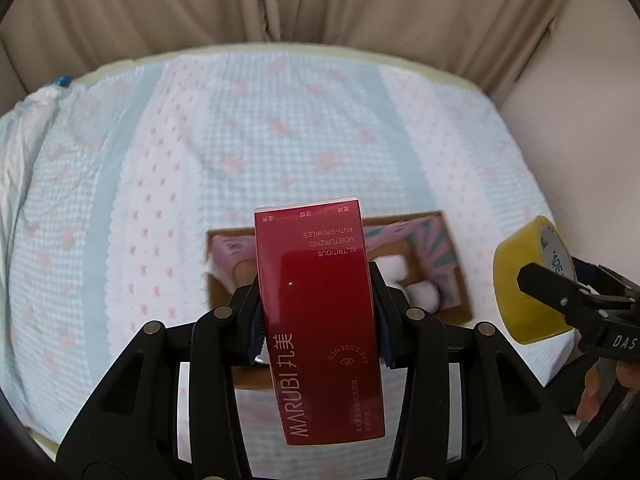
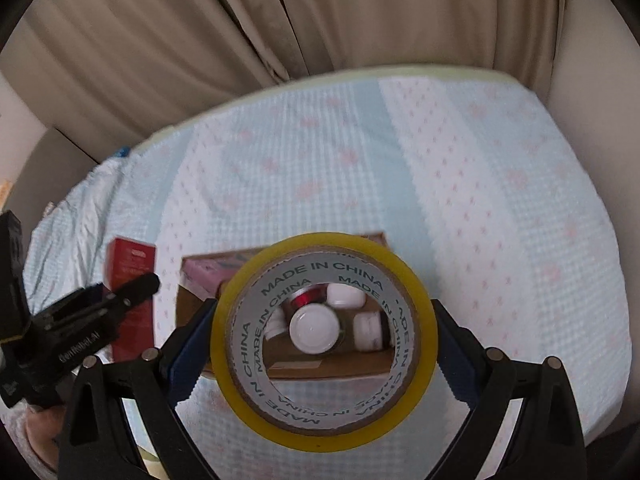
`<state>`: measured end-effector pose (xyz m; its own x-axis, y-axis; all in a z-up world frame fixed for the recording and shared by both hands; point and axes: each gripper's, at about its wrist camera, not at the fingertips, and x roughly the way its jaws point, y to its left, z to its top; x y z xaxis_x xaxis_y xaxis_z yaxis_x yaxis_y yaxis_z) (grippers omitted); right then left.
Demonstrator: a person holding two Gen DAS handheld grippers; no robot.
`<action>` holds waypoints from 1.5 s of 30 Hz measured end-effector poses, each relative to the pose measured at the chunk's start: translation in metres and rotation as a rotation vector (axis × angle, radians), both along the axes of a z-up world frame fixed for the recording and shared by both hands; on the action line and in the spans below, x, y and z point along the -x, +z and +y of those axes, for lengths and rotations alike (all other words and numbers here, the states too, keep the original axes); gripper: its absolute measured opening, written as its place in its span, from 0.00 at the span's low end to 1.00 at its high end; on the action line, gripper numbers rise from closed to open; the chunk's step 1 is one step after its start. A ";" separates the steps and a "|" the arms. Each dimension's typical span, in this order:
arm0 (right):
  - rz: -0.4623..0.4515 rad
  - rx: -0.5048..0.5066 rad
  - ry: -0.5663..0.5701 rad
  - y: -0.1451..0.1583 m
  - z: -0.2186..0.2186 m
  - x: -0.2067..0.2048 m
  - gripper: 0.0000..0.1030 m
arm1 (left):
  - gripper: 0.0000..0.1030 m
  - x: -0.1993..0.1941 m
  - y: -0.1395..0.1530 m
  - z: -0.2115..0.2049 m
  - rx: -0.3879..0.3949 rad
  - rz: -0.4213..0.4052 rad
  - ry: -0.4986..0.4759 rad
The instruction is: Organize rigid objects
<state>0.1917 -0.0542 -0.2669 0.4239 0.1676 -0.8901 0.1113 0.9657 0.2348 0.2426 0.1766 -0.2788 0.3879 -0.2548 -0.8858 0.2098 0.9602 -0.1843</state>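
Note:
My left gripper point(image 1: 318, 312) is shut on a red Marubi eye-essence box point(image 1: 320, 320) and holds it above an open cardboard box point(image 1: 458, 280). The red box also shows in the right wrist view point(image 2: 132, 280), with the left gripper point(image 2: 120, 300) on it. My right gripper point(image 2: 324, 340) is shut on a yellow roll of tape point(image 2: 420, 344), held over the cardboard box point(image 2: 192, 308). Through the roll's hole I see white-lidded jars point(image 2: 312, 328) in the box. The tape point(image 1: 520, 288) and the right gripper point(image 1: 560, 296) show at the right of the left wrist view.
The cardboard box rests on a bed with a light blue and white dotted cover point(image 1: 280, 128). Pink packaging point(image 1: 228, 248) and white round items point(image 1: 420, 292) lie in the box. Beige curtains point(image 1: 320, 0) hang behind the bed. A wall point(image 1: 580, 120) runs along the right.

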 end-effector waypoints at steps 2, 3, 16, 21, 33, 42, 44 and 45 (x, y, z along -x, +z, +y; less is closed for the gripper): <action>0.038 -0.016 -0.016 -0.017 0.007 -0.007 0.94 | 0.38 -0.010 -0.015 0.008 -0.012 0.028 -0.001; 0.057 -0.022 -0.021 -0.027 0.009 -0.011 0.94 | 0.38 -0.014 -0.023 0.011 -0.017 0.041 -0.003; 0.236 -0.123 -0.130 -0.134 0.012 -0.049 0.95 | 0.38 -0.057 -0.123 0.007 -0.102 0.199 -0.051; 0.240 -0.114 -0.137 -0.142 0.008 -0.063 0.95 | 0.38 -0.064 -0.134 -0.003 -0.139 0.203 -0.097; 0.202 -0.076 -0.112 -0.130 0.007 -0.064 1.00 | 1.00 -0.053 -0.122 -0.021 -0.161 0.147 -0.193; 0.235 -0.021 -0.109 -0.108 0.014 -0.041 1.00 | 1.00 -0.034 -0.093 -0.007 -0.141 0.110 -0.145; 0.224 0.002 -0.118 -0.095 0.014 -0.031 1.00 | 1.00 -0.024 -0.080 -0.006 -0.133 0.086 -0.135; 0.211 0.011 -0.124 -0.088 0.014 -0.026 1.00 | 1.00 -0.019 -0.073 -0.006 -0.129 0.073 -0.130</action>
<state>0.2181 -0.0403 -0.3545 0.2450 0.1155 -0.9626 0.2742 0.9441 0.1831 0.2611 0.1710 -0.3513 0.2928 -0.1814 -0.9388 0.3242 0.9425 -0.0809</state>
